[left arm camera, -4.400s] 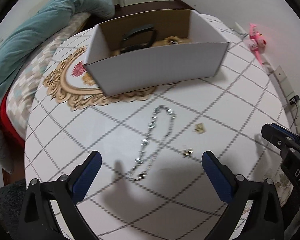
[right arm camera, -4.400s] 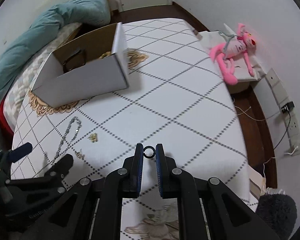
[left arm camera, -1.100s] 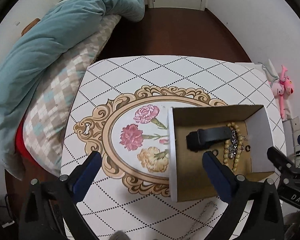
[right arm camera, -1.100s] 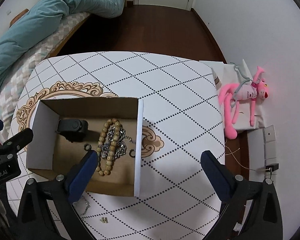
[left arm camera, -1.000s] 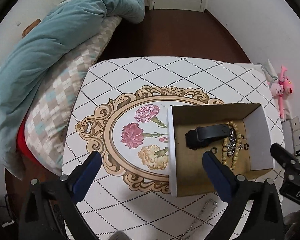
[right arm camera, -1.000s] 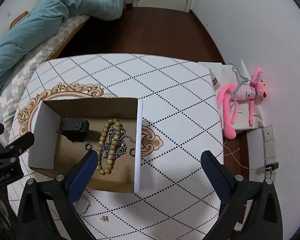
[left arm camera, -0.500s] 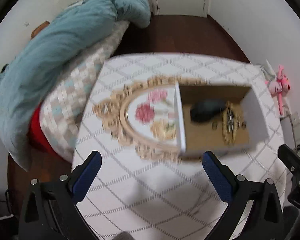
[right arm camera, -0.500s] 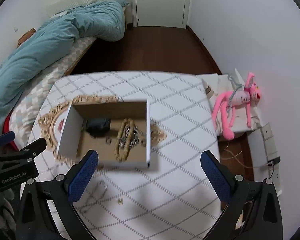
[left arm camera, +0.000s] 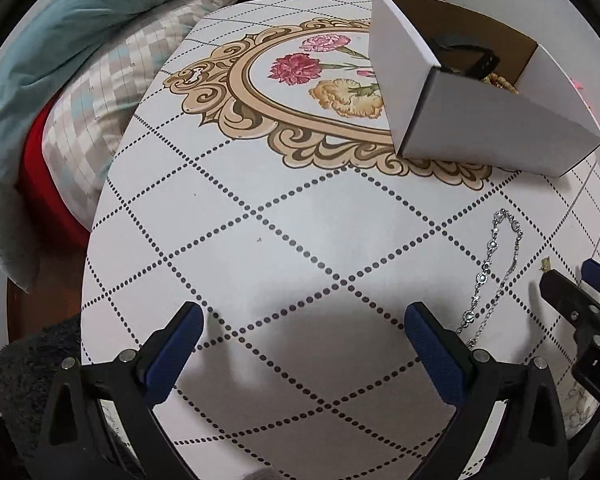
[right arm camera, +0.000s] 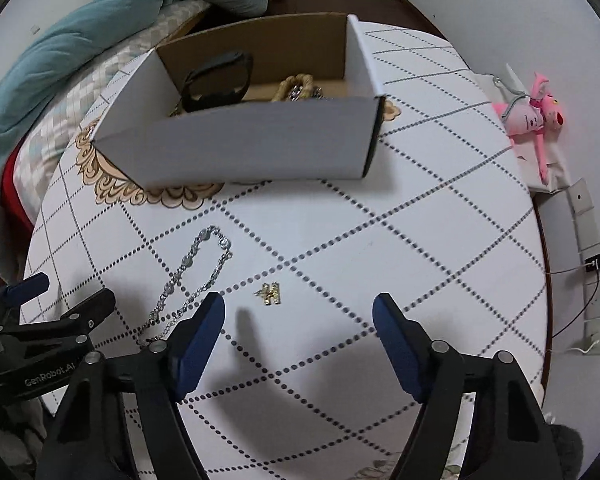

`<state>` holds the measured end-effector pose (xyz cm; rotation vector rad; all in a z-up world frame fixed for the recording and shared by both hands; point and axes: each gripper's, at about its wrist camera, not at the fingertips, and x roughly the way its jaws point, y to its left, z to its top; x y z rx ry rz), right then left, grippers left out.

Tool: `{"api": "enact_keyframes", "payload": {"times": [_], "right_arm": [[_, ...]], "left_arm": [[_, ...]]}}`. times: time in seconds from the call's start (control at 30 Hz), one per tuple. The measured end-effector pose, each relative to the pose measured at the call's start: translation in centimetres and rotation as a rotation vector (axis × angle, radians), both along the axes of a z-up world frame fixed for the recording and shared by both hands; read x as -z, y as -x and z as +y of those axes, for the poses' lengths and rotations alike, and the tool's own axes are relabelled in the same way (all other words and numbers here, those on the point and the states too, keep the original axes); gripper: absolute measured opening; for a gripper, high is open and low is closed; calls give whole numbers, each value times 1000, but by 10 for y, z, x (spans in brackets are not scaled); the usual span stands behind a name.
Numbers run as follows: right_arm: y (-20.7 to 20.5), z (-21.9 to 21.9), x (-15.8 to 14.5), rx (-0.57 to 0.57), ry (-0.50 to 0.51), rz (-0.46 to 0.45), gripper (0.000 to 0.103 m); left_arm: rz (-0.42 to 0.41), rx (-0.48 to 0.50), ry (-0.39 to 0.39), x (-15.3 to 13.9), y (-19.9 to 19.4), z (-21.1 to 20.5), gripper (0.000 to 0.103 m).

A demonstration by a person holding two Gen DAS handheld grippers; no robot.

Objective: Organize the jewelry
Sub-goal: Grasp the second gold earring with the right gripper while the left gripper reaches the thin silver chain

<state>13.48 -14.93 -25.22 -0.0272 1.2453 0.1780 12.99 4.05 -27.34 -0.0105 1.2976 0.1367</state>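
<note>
Both grippers hang above the near part of the tabletop (left arm camera: 284,248), each with its blue-padded fingers spread wide and nothing between them. The left gripper (left arm camera: 300,344) sits over bare tablecloth near the near-left edge; the right gripper (right arm camera: 300,332) is closer to the middle of the near edge, and in its own view the left gripper (right arm camera: 40,304) shows at the lower left.

A silver chain (right arm camera: 192,280) lies flat on the tabletop, doubled into a long narrow loop that runs from beside the right gripper's left finger (right arm camera: 196,340) toward the box. In the left wrist view the same chain (left arm camera: 494,272) lies just to the right of the left gripper's right finger (left arm camera: 436,356). A small gold earring (right arm camera: 271,293) lies on the cloth just right of the chain, apart from it and a little ahead of the right gripper's open fingers.

The white cardboard box (right arm camera: 256,140) stands toward the far side of the tabletop, partly on the printed gold floral frame (left arm camera: 260,92). Inside it are a black watch strap (right arm camera: 216,80) and a string of tan beads (right arm camera: 296,86) with some silver pieces beside it.

A teal quilt (left arm camera: 60,40) lies on the bed past the left edge, and a pink plush toy (right arm camera: 532,116) rests off the right edge.
</note>
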Motion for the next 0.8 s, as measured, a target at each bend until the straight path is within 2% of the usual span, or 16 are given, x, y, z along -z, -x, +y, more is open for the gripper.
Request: {"api": "enact_keyframes", "payload": {"times": [0.1,0.17,0.27,0.33,0.4,0.6,0.8], "right_arm": [[1,4,5,-4,9,1,58],[2,7,5,-7,32,-23,52],[3,7,4,0,58,-47,38],[2,5,3,9,70,-60,22],[2,2,3,14,69,-66,9],[1,-5,3,28,17,-62,8],[8,-30,-7,97,-35,-60,8]], "left_arm": [[-11,5,-4,2,2,-1,103],[-19,9,-10,4,2,-2,103],[-29,9,-14,4,4,-2,103],[-28,0,-6,4,6,-4,103],[-22,-20,14,4,5,-2,103],[-27,-25,7,2,5,-3,102],[-62,45,78,-13,8,-23,102]]}}
